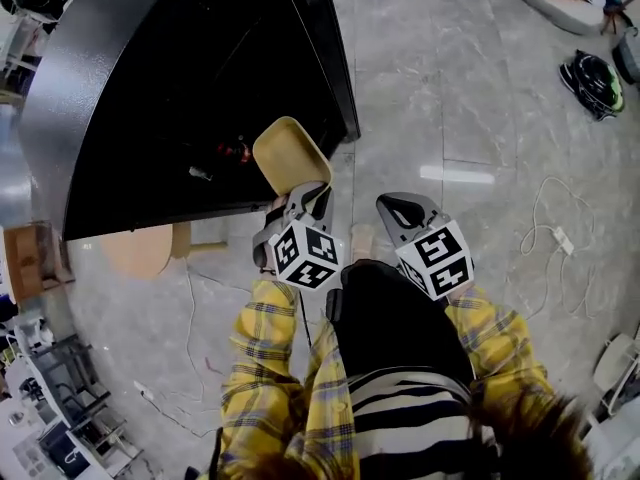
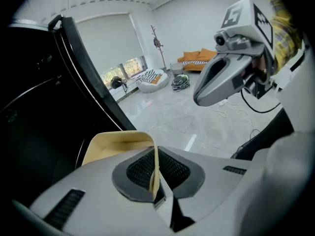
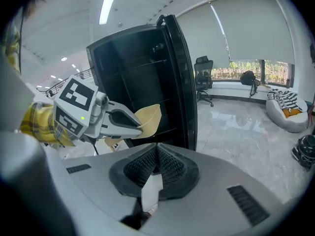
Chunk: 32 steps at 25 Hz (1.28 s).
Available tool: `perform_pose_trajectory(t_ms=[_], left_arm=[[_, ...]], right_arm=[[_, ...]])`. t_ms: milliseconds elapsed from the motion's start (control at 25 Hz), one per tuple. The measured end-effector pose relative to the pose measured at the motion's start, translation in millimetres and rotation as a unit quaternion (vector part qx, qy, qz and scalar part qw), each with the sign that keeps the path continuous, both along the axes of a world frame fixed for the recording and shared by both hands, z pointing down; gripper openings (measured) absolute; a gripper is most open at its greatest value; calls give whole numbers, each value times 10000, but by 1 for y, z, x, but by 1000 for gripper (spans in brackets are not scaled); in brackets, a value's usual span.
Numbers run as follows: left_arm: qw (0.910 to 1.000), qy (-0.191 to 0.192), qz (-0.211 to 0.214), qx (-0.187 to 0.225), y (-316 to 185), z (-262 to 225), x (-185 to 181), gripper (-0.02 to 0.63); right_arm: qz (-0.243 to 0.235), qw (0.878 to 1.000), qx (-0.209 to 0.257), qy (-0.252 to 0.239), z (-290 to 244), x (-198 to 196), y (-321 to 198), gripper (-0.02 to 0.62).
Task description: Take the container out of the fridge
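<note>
- Left gripper [image 1: 297, 196] is closed narrow on the container's near wall. In its own view the pads [image 2: 173, 168] press that thin wall from both sides.
- Fridge [image 1: 200, 88] fills the far left. It is black and stands open. Its inside is dark, and shelves show only faintly in the right gripper view.
- Round wooden top [image 1: 138, 250] lies low on the floor [image 1: 470, 118], just below the fridge in the head view.
- Door [image 1: 325, 48] stands swung out at the fridge's right side, seen nearly edge on.
- Container [image 1: 288, 151] is pale tan and shallow, with rounded corners, and looks empty.
  - It hangs tilted in the air, with its open side turned toward the head camera.
  - It is at the fridge's open front, just beside the door's lower edge.
  - Whether its far end is still past the fridge's front edge cannot be told.
- Right gripper [image 1: 398, 208] has its jaws together with nothing between them. It hangs just to the right of the left gripper, clear of the container and over bare floor.
- Sleeves [image 1: 265, 338] in yellow plaid run back from both grippers toward the bottom of the head view.
- Cable [image 1: 548, 230], white, loops over the glossy grey floor well to the right of the grippers.
- Helmet [image 1: 596, 84] lies on the floor at the far right, above the cable in the head view.
</note>
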<state>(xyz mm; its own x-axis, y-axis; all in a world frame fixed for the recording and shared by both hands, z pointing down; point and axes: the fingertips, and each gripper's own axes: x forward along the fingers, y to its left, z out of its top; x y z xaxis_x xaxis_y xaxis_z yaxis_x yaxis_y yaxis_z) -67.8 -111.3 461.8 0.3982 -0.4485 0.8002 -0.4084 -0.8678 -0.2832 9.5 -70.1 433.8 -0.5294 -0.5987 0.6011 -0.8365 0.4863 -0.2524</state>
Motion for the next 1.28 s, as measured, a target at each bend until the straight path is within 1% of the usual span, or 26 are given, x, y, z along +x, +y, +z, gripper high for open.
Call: perform_pose_trajectory(t_ms=[200, 320, 480, 680, 880, 1040, 1200, 1280], left_arm=[[9995, 122, 278, -40, 34, -31, 12, 32], [9993, 140, 351, -11, 52, -46, 12, 32], [9994, 213, 262, 28, 71, -60, 8, 32], [9996, 220, 200, 30, 96, -74, -1, 32], [9996, 224, 150, -120, 122, -77, -8, 32], [9999, 133, 63, -81, 135, -82, -13, 32], [9997, 198, -86, -106, 149, -88, -16, 32], [9996, 201, -95, -163, 155, -88, -17, 32]], right_arm=[[-64, 9999, 98, 13, -18, 12, 14, 28], [-26, 9999, 146, -4, -28, 17, 20, 28], [-16, 9997, 221, 98, -38, 23, 26, 28], [-49, 9996, 261, 2, -50, 25, 37, 28], [-82, 9995, 309, -38, -64, 29, 49, 28], [-159, 9989, 444, -31, -75, 30, 56, 28], [-205, 9984, 534, -33, -82, 29, 64, 28], [-205, 9984, 529, -55, -81, 28, 68, 28]])
